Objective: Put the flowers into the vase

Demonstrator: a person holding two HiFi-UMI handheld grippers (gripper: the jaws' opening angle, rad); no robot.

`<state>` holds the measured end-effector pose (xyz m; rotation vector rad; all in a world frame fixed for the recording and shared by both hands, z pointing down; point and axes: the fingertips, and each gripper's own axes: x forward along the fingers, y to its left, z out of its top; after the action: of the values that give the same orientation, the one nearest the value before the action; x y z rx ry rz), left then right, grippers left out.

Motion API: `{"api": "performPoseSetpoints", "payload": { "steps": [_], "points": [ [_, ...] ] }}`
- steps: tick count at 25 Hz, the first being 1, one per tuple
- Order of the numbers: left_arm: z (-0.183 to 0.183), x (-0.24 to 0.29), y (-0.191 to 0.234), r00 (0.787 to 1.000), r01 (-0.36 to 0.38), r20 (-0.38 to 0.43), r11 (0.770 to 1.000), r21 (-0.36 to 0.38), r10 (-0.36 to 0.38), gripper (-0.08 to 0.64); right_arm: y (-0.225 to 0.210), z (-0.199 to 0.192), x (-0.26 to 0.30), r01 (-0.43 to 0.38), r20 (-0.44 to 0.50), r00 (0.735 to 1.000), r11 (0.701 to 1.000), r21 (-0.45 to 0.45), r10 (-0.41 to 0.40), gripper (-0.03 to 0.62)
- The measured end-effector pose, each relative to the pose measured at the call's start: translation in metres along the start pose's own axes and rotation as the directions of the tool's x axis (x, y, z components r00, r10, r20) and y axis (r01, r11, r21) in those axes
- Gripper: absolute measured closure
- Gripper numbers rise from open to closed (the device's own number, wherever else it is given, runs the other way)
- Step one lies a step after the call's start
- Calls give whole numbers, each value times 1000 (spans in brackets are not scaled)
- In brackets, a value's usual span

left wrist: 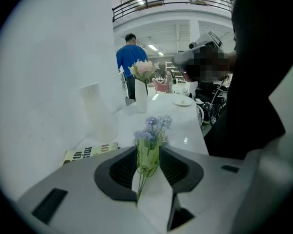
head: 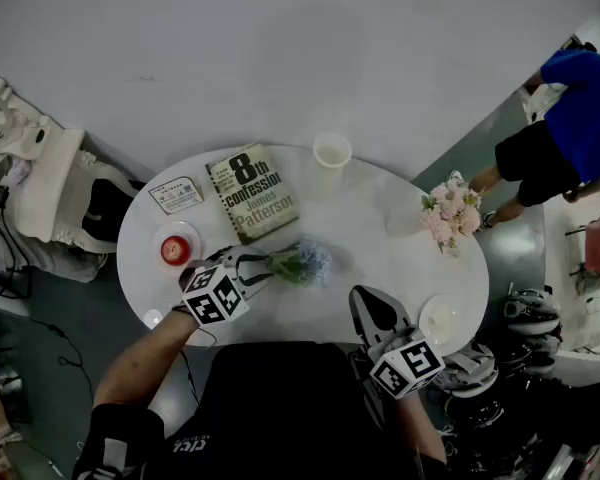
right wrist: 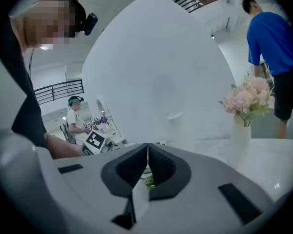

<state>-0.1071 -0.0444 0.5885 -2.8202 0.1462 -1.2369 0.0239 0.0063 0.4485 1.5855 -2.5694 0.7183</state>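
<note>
1. The book [head: 252,194] has "8th confession" in big letters on its cover, with "James Patterson" under that.
2. The small card [head: 177,195] beside the book has print too tiny to read.
3. The black shirt [head: 280,403] has pale letters I can't make out.

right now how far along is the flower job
Done: pink flowers stand in the white vase on the table's right side. In hand: the left tongs are shut on a blue flower sprig near the book. Left to do: carry that sprig across to the vase and slip its stem in. The right tongs are shut and empty.
</note>
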Motion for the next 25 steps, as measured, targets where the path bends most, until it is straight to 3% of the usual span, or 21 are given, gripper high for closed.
{"api": "performPoseSetpoints", "payload": {
  "steps": [11,25],
  "points": [
    [-17,25,-6,993,110,-50,994,-21,-111,416,-6,-4,-10,20,-6,1000,1000,4,-20,566],
    [-38,44,-6,976,180,-123,984,-16,-180,414,-14,-10,-15,40,-14,999,999,17,-40,566]
  ]
}}
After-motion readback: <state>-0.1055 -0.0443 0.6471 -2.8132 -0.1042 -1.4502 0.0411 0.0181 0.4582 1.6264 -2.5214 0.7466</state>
